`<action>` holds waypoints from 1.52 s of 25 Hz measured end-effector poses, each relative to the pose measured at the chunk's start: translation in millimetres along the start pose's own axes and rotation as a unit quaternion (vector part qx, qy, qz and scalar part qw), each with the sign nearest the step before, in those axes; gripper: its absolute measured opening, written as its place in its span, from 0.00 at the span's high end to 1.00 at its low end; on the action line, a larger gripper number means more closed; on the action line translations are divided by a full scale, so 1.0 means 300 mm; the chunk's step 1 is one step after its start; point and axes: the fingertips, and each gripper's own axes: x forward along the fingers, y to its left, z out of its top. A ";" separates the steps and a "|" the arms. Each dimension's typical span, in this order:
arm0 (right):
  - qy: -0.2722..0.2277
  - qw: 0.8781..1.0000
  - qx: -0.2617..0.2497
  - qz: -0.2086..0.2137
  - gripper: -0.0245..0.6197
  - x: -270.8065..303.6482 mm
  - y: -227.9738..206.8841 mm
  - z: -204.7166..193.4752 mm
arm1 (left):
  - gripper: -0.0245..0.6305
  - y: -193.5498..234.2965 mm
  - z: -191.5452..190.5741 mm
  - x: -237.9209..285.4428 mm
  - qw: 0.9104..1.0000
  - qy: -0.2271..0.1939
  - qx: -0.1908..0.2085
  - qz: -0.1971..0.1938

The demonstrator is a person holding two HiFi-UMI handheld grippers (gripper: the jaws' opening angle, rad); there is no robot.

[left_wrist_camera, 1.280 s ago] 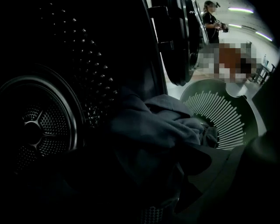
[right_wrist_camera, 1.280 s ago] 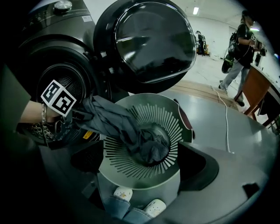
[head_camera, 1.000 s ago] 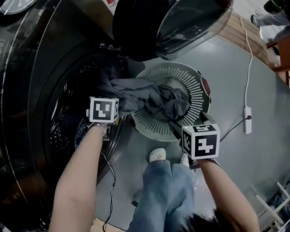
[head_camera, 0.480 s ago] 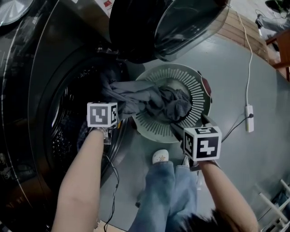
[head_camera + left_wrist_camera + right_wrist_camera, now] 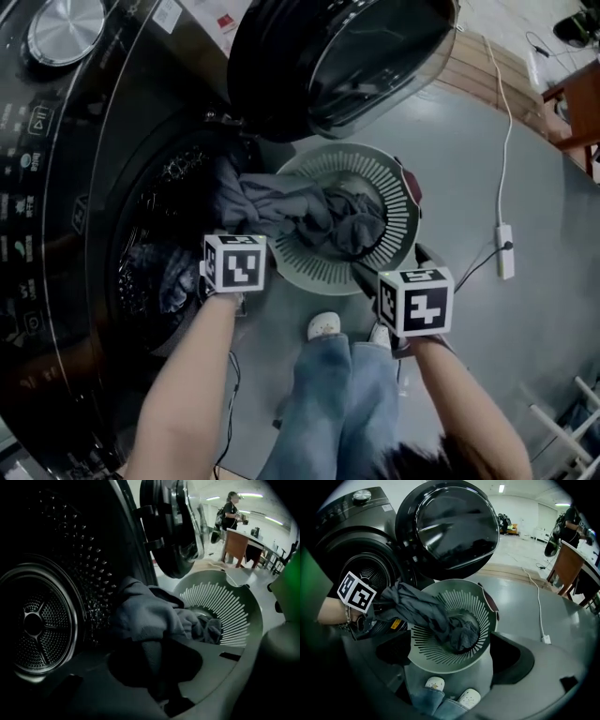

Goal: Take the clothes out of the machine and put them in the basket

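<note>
Grey garment (image 5: 300, 211), soft and light, trailed from the drum (image 5: 141, 272) into the basket (image 5: 398, 202). Left gripper (image 5: 161, 667), jaws just closing, pinched its drum-end fold, a sound hold. Right gripper (image 5: 450, 667) gaped, empty.

A crumpled grey garment (image 5: 305, 211) is draped out of the machine (image 5: 84, 178), from its open drum mouth across the rim and into the basket (image 5: 396, 192), with the bunched end piled up in the middle. The basket, round, pale green and slotted, is parked right beside the machine, under its swung-open door (image 5: 328, 56). More dark clothes (image 5: 173, 279) can be seen inside the machine.
</note>
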 end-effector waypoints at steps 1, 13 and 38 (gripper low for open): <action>-0.002 1.000 -0.003 0.001 0.15 -0.011 0.000 0.009 | 0.87 -0.022 0.006 -0.015 1.000 -0.002 -0.007 -0.003; -0.019 1.000 -0.010 -0.004 0.15 -0.156 -0.054 0.081 | 0.87 -0.265 0.124 -0.250 0.994 -0.067 -0.043 -0.077; -0.040 0.998 0.033 -0.036 0.15 -0.320 -0.216 0.076 | 0.87 -0.667 0.439 -0.557 0.955 -0.159 -0.078 -0.236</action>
